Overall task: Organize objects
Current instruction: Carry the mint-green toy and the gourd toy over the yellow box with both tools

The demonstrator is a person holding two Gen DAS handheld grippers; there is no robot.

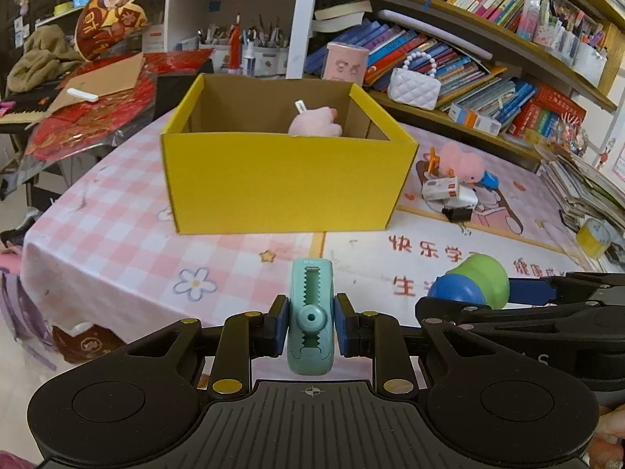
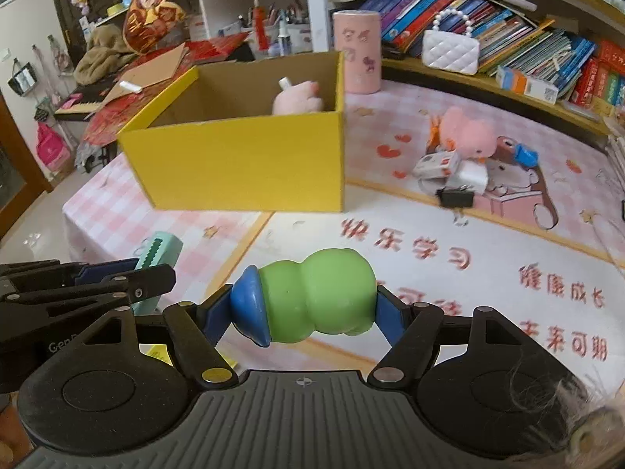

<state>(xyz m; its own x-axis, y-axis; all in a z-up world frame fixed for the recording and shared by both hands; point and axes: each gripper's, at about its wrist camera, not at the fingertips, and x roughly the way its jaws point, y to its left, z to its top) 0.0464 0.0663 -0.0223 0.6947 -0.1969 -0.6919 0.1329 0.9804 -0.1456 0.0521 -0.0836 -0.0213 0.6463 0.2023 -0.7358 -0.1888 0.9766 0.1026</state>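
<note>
My left gripper [image 1: 311, 322] is shut on a teal correction-tape dispenser [image 1: 311, 312], held upright between the blue pads above the pink checked tablecloth. My right gripper [image 2: 302, 305] is shut on a green toy with a blue end [image 2: 312, 297], lying crosswise between its pads. That toy [image 1: 474, 287] also shows at the right of the left wrist view, and the dispenser [image 2: 158, 252] at the left of the right wrist view. Ahead stands an open yellow cardboard box [image 1: 281, 179] [image 2: 242, 164] with a pink plush [image 1: 316, 121] [image 2: 297, 97] inside.
A pile lies right of the box: a pink plush [image 2: 466, 131], white small boxes [image 2: 437, 164], a black binder clip [image 2: 455, 197], a blue item [image 2: 525, 154]. A pink cylinder [image 2: 357, 51] and white quilted purse [image 2: 451, 51] stand behind. Bookshelves line the back; stacked books [image 1: 586, 191] lie at right.
</note>
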